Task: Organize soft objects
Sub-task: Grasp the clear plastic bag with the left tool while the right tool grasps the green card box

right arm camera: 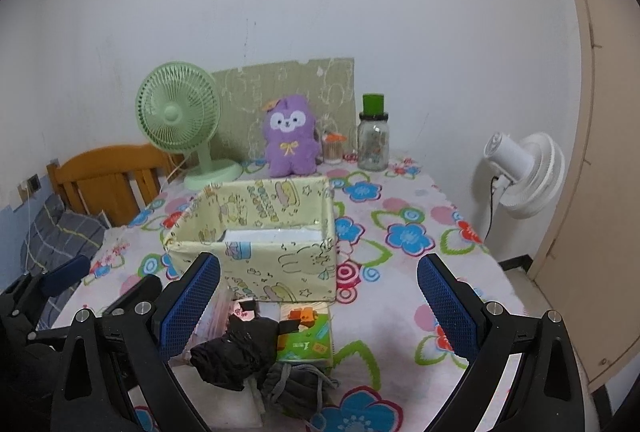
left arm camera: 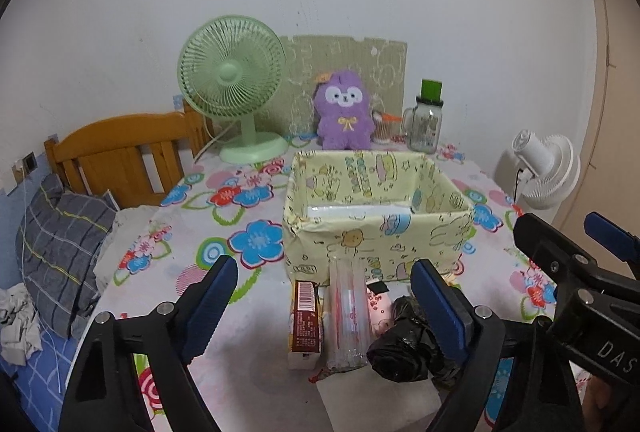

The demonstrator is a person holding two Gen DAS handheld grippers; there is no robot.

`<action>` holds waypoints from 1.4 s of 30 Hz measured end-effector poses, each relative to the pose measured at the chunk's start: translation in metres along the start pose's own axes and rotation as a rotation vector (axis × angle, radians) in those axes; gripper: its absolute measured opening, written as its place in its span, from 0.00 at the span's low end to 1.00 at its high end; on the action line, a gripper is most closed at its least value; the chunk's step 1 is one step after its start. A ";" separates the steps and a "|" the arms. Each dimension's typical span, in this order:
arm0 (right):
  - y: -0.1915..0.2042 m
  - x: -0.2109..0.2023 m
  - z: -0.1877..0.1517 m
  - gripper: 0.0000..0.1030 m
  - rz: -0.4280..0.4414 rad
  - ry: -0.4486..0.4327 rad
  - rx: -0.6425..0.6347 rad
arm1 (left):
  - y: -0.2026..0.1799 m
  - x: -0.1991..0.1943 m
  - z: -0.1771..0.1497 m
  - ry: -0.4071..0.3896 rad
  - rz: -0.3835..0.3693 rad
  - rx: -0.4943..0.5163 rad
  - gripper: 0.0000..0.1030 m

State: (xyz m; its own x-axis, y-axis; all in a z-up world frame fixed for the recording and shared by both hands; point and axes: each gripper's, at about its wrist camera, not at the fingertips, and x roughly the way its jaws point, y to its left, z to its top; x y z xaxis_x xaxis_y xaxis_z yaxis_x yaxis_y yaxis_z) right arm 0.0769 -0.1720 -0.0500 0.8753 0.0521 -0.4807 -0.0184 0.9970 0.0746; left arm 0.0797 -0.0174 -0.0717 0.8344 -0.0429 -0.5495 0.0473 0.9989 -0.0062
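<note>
- The soft things lie in a cluster just ahead of your grippers: a crumpled black bag [left arm camera: 404,348], a grey drawstring pouch [right arm camera: 298,386] beside it, and a clear plastic sleeve [left arm camera: 347,316] lying lengthwise.
- Your left gripper [left arm camera: 324,308] is spread wide with nothing pinched; the sleeve, a brown carton [left arm camera: 306,320] and the bag sit between its fingers' lines.
- Your right gripper [right arm camera: 320,308] is also spread and grips nothing; the bag lies near its left finger.
- A green booklet [right arm camera: 306,336] lies under the bag's far edge.
- Just beyond the cluster, the yellow fabric box [left arm camera: 376,199] stands open-topped.
- Further ahead stand a purple plush [left arm camera: 345,111], a green fan [left arm camera: 234,87] and a glass jar [left arm camera: 425,123].
- Ahead to the right, off the table [left arm camera: 224,240], stands a white fan [right arm camera: 520,171].
</note>
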 end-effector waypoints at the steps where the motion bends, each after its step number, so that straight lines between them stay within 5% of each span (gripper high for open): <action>1: 0.001 0.004 -0.001 0.97 0.004 0.009 0.000 | -0.001 0.003 -0.001 0.008 0.000 0.002 0.84; 18: 0.003 0.058 -0.023 0.96 0.033 0.141 0.005 | -0.018 0.060 -0.018 0.169 -0.034 0.035 0.62; 29: 0.002 0.094 -0.034 0.93 0.026 0.236 0.017 | -0.021 0.088 -0.025 0.255 -0.083 0.029 0.37; 42: -0.008 0.133 -0.049 0.80 0.030 0.369 0.079 | -0.028 0.104 -0.031 0.286 -0.084 0.046 0.29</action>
State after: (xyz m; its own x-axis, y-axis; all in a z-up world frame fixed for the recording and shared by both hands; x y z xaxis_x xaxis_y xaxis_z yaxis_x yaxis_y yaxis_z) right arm 0.1700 -0.1706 -0.1578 0.6417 0.1127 -0.7586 0.0081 0.9881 0.1537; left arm 0.1478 -0.0495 -0.1543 0.6385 -0.1110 -0.7616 0.1400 0.9898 -0.0270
